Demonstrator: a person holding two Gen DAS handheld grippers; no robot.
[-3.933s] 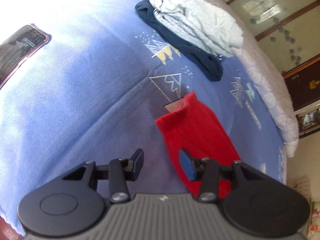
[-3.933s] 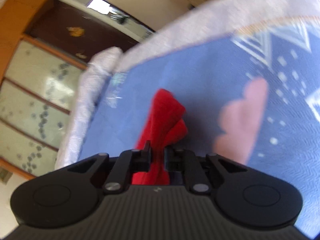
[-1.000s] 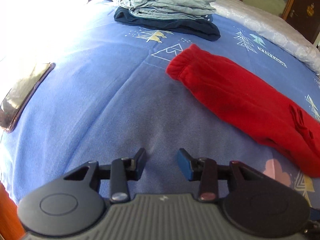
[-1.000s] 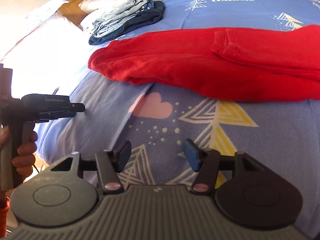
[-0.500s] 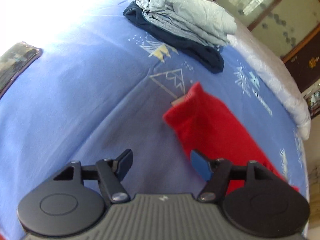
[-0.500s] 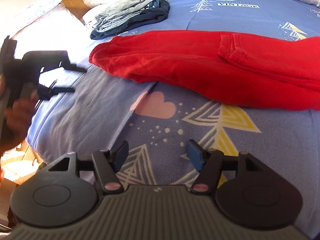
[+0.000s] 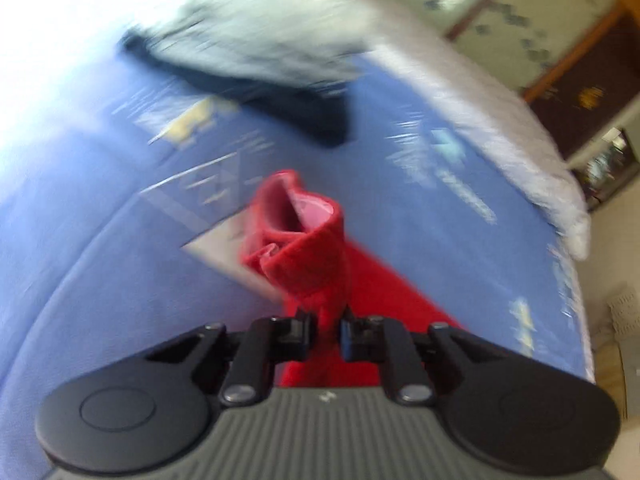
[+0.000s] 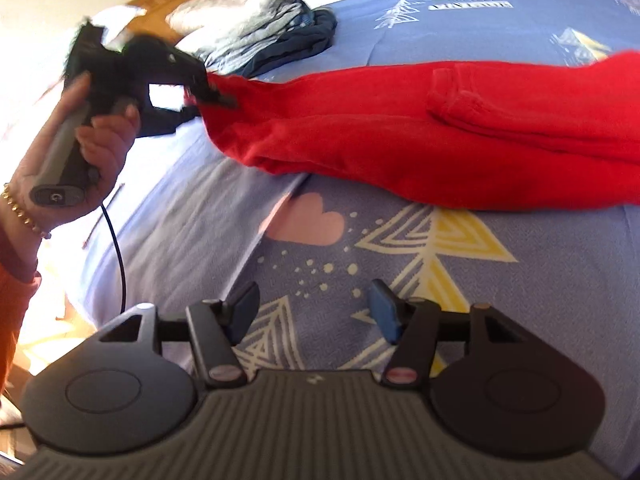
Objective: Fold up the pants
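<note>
Red pants (image 8: 400, 136) lie folded lengthwise across the blue bedspread (image 8: 200, 216). My left gripper (image 7: 329, 332) is shut on the leg-cuff end of the red pants (image 7: 304, 240) and lifts it off the bed; the cuff opening faces the camera. The right wrist view shows that left gripper (image 8: 218, 94) pinching the cuff at the pants' left end. My right gripper (image 8: 314, 310) is open and empty, hovering over the bedspread in front of the pants, apart from them.
A stack of folded grey and navy clothes (image 8: 276, 36) sits beyond the cuff, blurred in the left wrist view (image 7: 256, 52). A white quilt (image 7: 500, 128) runs along the far bed edge. The bed's near-left edge (image 8: 92, 272) drops to the floor.
My left gripper has moved onto the cuff, shut on it and raised it; half a second ago it was open above the bed. The right gripper has stayed open and almost still.
</note>
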